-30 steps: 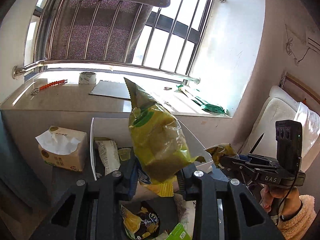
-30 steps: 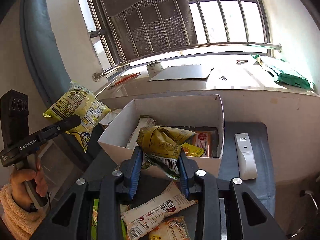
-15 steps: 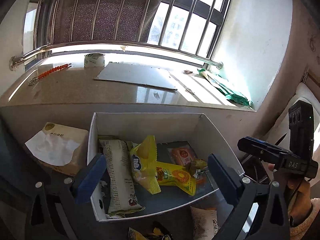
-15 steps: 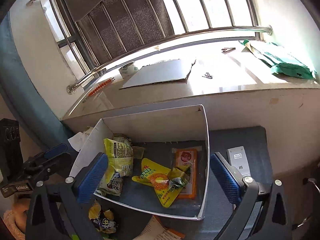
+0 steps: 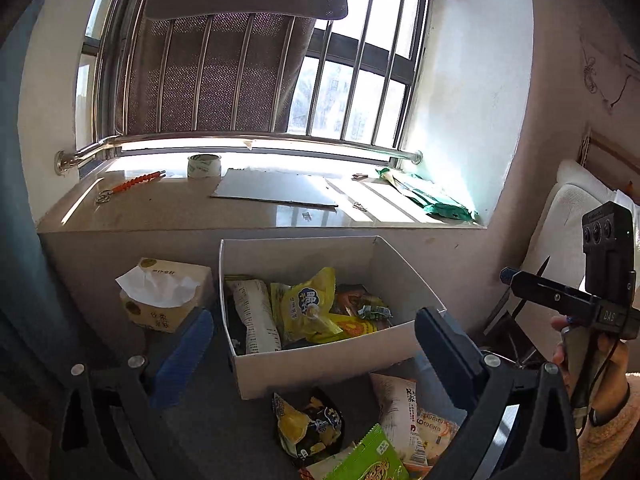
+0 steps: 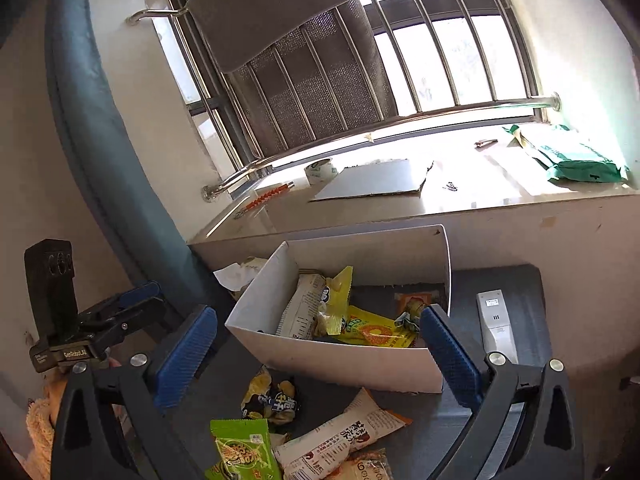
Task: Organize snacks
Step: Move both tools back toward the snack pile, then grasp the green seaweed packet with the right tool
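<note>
A white cardboard box (image 5: 332,356) (image 6: 344,364) stands on the dark table and holds several snack packets, among them a yellow bag (image 5: 304,308) (image 6: 338,292) and a small crumpled packet (image 5: 374,312) (image 6: 410,314). Loose snacks lie in front of the box: a black-and-yellow bag (image 5: 310,424) (image 6: 274,398), a green packet (image 5: 370,460) (image 6: 242,450) and a white-and-orange packet (image 5: 396,412) (image 6: 344,432). My left gripper (image 5: 314,360) is open and empty, back from the box. My right gripper (image 6: 318,358) is open and empty too.
A tissue box (image 5: 168,300) stands left of the white box. A white remote (image 6: 496,324) lies to its right. Behind is a stone windowsill (image 5: 248,212) with a tape roll (image 5: 204,166), a cardboard sheet (image 5: 276,190) and a green bag (image 6: 580,158).
A second ago each gripper was shut on a snack bag over the box. Both opened and dropped the bags into the box, then drew back from it.
</note>
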The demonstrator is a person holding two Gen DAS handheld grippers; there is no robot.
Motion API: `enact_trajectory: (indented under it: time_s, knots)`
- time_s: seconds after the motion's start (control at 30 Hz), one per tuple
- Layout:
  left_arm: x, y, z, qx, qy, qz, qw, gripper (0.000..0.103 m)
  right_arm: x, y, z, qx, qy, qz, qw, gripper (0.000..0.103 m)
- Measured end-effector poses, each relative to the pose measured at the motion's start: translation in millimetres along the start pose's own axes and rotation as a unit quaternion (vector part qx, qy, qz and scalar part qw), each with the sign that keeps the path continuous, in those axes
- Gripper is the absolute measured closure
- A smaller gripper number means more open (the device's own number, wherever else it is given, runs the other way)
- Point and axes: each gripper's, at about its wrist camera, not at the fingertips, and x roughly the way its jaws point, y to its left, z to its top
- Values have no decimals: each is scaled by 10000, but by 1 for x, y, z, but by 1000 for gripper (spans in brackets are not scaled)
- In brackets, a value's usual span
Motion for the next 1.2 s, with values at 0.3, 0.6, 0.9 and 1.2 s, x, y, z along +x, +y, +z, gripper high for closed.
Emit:
enact_trajectory:
  time_s: [0.3,0.6,0.9,1.2]
  knots:
    - [-68,3,-75,-190,-272,3,9994,0,-63,25,-83,-153,-158,209,9995,0]
    - [-69,-4,-160,-607,178,-13,9980,0,-57,29,-172,-51,331,-130,9994,0]
    - [-77,-7,-180,-620,339,82,9975,0,-9,65,-186,-769,867,-92,9932,0]
    - [-88,7,-186,-726,306,203,9967,0,62,95,-161,-1504,1325,-211,9795,0]
